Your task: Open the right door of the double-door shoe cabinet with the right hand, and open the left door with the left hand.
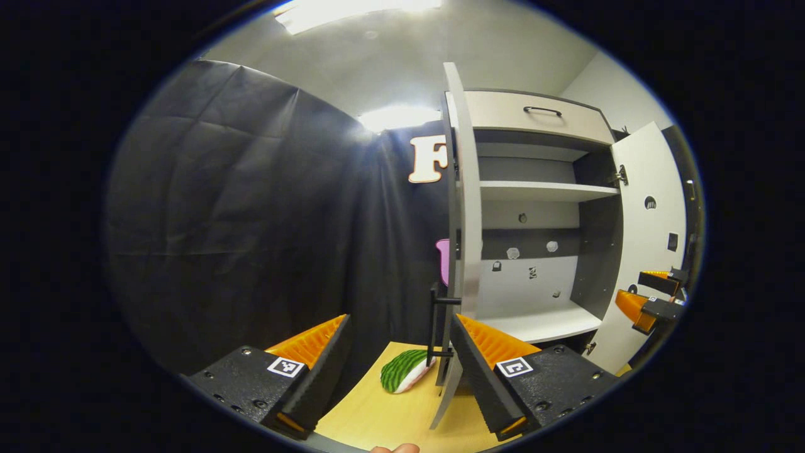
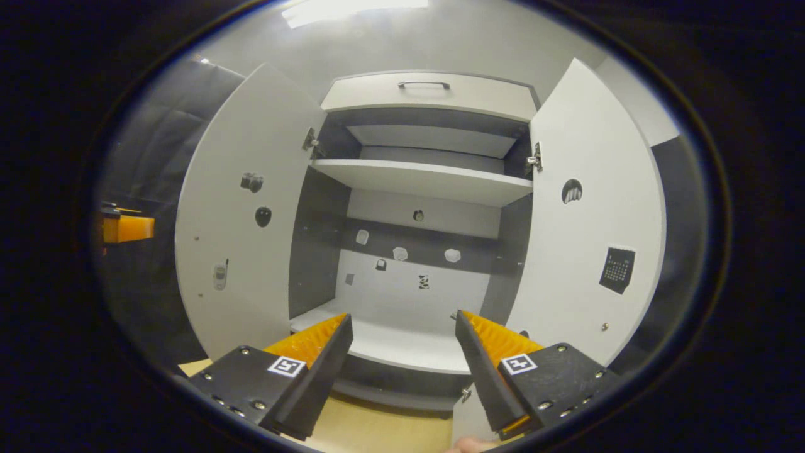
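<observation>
- In front of my left tongs (image 1: 399, 365), the left door (image 1: 464, 207) of the shoe cabinet (image 2: 427, 94) stands edge-on, swung well out from the carcass; its dark bar handle (image 1: 434, 327) sits just ahead of the gap between my fingers.
- My left tongs are apart and clamp nothing; one finger lies close beside the door's lower edge, and I cannot tell whether it touches.
- In the right gripper view, both doors stand wide: the left door and the right door (image 2: 591, 214) flank bare shelves.
- My right tongs (image 2: 402, 358) are also apart, pointed into the lower compartment and clear of the right door.
- Judgement: both doors appear open, so the step in hand is releasing and backing off.
- To do it well, I would draw the left tongs straight back along their own axis, keeping the fingers spread so neither catches the handle or nudges the door shut.
- A green striped item (image 1: 405, 371) lies on the wooden bench (image 1: 377, 418) near the door's foot; I would keep clear of it.
- Risk: a sideways drift could swing the door back.
</observation>
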`<state>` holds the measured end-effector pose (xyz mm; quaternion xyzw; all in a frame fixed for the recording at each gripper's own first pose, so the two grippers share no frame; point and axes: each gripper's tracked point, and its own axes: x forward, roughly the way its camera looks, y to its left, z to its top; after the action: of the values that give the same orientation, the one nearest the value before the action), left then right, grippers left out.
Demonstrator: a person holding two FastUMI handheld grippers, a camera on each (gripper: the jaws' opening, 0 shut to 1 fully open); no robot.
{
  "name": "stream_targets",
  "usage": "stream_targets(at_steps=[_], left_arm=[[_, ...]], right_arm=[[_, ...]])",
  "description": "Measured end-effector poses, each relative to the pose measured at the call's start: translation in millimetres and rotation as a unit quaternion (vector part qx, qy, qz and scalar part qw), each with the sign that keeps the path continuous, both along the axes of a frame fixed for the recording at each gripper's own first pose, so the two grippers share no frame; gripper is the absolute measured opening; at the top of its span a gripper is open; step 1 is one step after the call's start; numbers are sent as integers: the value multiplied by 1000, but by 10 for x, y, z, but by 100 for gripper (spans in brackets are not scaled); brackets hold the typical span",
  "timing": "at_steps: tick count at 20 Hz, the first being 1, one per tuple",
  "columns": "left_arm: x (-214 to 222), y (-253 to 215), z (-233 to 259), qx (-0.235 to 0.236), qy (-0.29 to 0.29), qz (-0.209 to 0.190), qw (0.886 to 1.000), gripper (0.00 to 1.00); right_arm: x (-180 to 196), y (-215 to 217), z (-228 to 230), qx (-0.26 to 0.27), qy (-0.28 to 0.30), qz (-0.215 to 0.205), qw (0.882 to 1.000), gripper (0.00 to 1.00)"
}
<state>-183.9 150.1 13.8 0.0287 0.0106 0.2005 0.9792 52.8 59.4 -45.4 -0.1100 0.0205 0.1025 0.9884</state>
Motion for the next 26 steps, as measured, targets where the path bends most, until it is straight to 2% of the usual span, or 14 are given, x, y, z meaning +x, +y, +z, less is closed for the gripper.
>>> stream_targets(at_steps=[2,3,5,7,12,13,14,16,21,26], left_arm=[[71,-90,66,4,-5,-14,1000,95],[110,-147,99,5,-7,-23,1000,92],[210,-280,173,7,-17,-43,999,95],[331,-437,224,7,-26,-67,997,92],[594,-816,253,4,-33,-125,992,92],[576,-782,259,15,-31,-113,993,92],[611,-770,228,27,-26,-108,993,97],[631,-776,248,43,-26,-105,993,97],[655,-894,295,37,-32,-112,992,99],[733,-1169,307,32,-35,-139,989,98]], right_arm=[[35,-47,-1,-1,0,-7,1000,97],[48,-64,1,-3,-1,-10,1000,97],[61,-92,6,-10,-4,-12,1000,97],[76,-139,21,-17,-8,-17,1000,97],[45,-298,46,-24,-9,-37,999,97],[31,-324,51,-25,-9,-40,999,97],[17,-358,54,-26,-8,-44,999,97],[2,-407,67,-30,-10,-50,998,97],[-8,-454,89,-31,-13,-55,998,97],[-3,-453,93,-23,-12,-49,998,97]])
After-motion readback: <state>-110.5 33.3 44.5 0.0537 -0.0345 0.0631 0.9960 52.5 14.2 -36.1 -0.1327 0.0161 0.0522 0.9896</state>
